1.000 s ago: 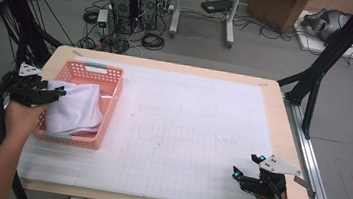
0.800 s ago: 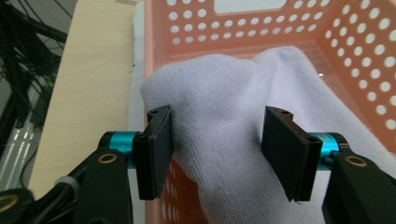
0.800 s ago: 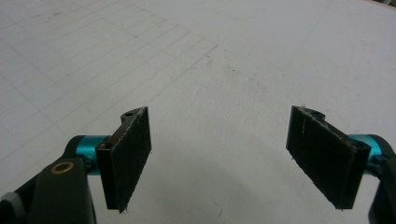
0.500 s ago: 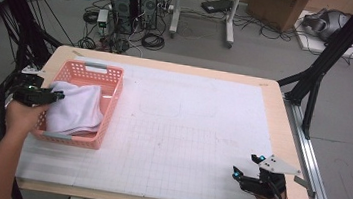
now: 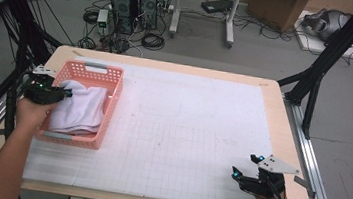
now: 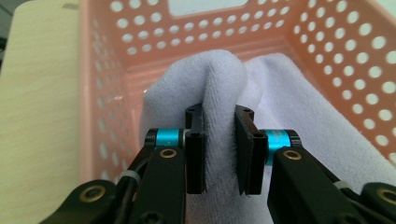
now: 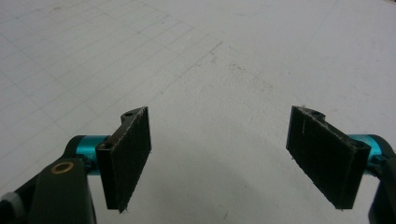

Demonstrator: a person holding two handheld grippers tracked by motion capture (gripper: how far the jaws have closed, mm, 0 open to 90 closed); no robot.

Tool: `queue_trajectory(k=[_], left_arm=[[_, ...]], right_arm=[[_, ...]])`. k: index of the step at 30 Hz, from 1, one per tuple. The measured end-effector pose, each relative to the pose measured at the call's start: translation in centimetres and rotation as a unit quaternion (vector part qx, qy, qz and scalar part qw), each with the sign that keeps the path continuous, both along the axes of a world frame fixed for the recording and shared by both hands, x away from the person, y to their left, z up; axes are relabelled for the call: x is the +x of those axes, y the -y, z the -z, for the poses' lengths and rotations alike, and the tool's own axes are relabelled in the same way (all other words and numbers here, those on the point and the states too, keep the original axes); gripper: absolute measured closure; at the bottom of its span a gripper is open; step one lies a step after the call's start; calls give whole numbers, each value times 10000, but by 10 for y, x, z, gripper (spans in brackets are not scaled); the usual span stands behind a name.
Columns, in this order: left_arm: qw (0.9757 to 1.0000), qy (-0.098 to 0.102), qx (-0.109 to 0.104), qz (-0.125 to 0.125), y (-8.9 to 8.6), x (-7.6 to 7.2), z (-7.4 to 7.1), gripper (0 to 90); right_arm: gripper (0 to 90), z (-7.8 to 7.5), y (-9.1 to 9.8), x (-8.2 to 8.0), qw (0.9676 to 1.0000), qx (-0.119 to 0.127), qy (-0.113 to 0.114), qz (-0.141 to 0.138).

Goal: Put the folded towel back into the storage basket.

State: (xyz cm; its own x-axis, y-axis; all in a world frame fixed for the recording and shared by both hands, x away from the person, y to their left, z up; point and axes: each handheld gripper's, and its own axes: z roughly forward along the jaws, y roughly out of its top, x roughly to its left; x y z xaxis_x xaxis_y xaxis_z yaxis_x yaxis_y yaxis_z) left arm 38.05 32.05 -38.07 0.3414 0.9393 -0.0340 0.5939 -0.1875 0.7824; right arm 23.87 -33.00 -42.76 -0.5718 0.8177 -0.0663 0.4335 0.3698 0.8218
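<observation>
My left claw (image 6: pixel 219 149) has just been closing, and its two black pads now pinch a raised fold of the white towel (image 6: pixel 280 107) between them. The towel lies inside the pink basket (image 5: pixel 111 79), which sits at the left end of the table (image 5: pixel 276 90), its long side running away from me toward the far edge. The towel's long axis follows the basket's: seen from above, it stretches from the near wall up toward the middle, with the far stretch of the basket floor left bare. Where I hold it, the cloth is pushed up into a rounded ridge that stands upright between the pads and points toward the basket's far wall with its handle slot. The fabric is plain white terry, soft and nubbly, rumpled into loose folds rather than laid flat, and it slopes down to the right of the ridge against the perforated side wall.

My right claw (image 7: pixel 219 158) hangs near the table's near right corner, well apart from the basket, its pads standing wide with nothing between them, just the white gridded mat (image 7: pixel 196 60) beneath.
</observation>
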Motion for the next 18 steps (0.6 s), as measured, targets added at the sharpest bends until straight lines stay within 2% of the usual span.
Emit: queue_trajectory(k=[3, 5, 7, 8, 11, 13, 15, 16, 18], left_arm=[[9993, 126, -266, 217, 5, 3, 2, 760], [9990, 222, -287, 273, 8, 5, 3, 759], [9995, 194, -197, 119, 8, 6, 5, 736], [9997, 189, -168, -18, 6, 5, 4, 697], [9980, 293, -287, -487, 1, 2, -3, 472], [9964, 497, -344, -589, -1, -3, -8, 479], [9949, 636, -532, -570, -1, -8, -12, 492], [9949, 637, -680, -392, 0, -10, -13, 528], [9947, 579, -846, 62, 4, -12, -12, 739]], right_arm=[[208, 1, -1, 0, 10000, -14, -18, -7], [209, 1, -1, 0, 10000, -14, -22, -3], [209, 1, 0, 0, 10000, -12, -28, 5], [209, 0, 0, 0, 10000, -11, -25, 10], [209, 0, 1, 0, 10000, -2, -28, 22], [209, 1, 1, 0, 10000, -1, -22, 20], [209, 0, 0, 0, 10000, -16, -26, -4], [209, 0, -1, 0, 10000, -19, -19, -13], [209, 0, -1, 0, 10000, -16, -12, -9]])
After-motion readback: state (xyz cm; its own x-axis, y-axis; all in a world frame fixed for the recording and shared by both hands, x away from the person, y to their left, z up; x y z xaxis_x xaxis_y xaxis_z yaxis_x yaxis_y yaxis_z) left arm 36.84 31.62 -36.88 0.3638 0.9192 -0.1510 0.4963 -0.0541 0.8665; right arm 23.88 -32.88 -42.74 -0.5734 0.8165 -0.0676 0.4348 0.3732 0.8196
